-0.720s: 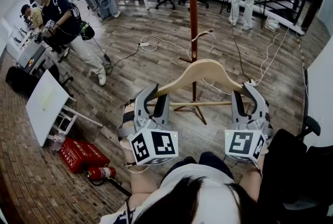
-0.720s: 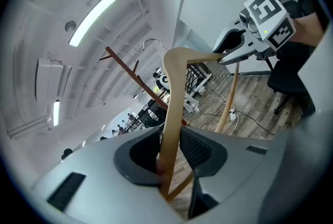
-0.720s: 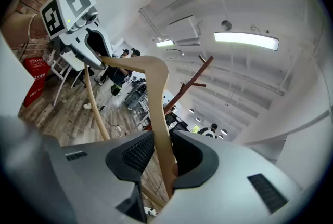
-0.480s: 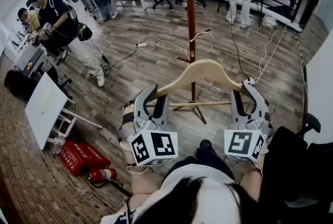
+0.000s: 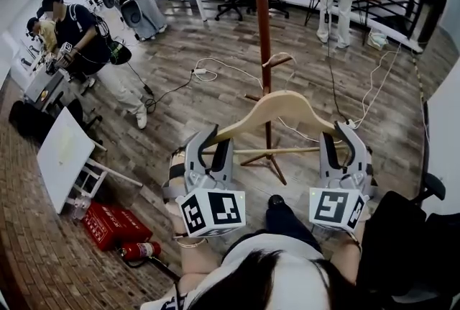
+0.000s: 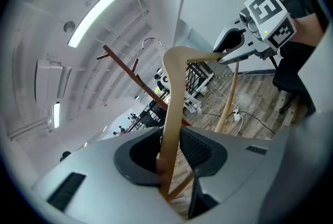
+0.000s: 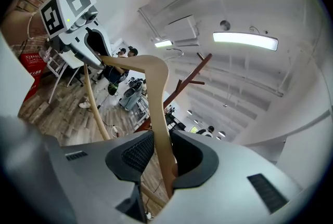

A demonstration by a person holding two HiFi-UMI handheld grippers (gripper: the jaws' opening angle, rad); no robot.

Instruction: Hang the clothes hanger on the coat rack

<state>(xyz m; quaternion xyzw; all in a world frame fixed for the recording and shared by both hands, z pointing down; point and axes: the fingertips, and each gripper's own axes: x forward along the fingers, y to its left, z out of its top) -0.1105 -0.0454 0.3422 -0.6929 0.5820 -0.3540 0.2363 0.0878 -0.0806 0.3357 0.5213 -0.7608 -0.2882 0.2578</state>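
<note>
The tall reddish-brown wooden coat rack [image 5: 263, 28] is sitting slightly further left in the head view than a moment ago. One of its upper pegs is now showing at the top edge, and a dark shoe [image 5: 276, 200] is appearing on the plank floor [image 5: 180, 85] under the grippers. I read this as the person stepping in toward the pole. The pale wooden clothes hanger with a round crossbar [image 5: 277, 103] is being carried level in the air on the near side of the pole, held as before. The left gripper [image 5: 215, 139] is pinching its left end and the right gripper [image 5: 339, 134] its right end, with the wood wedged between the pads in both gripper views. The thin wire hook [image 6: 150, 40] is standing free, apparently on no peg. Judgement: the approach is progressing, and the lifting and hooking are still to be done.
</note>
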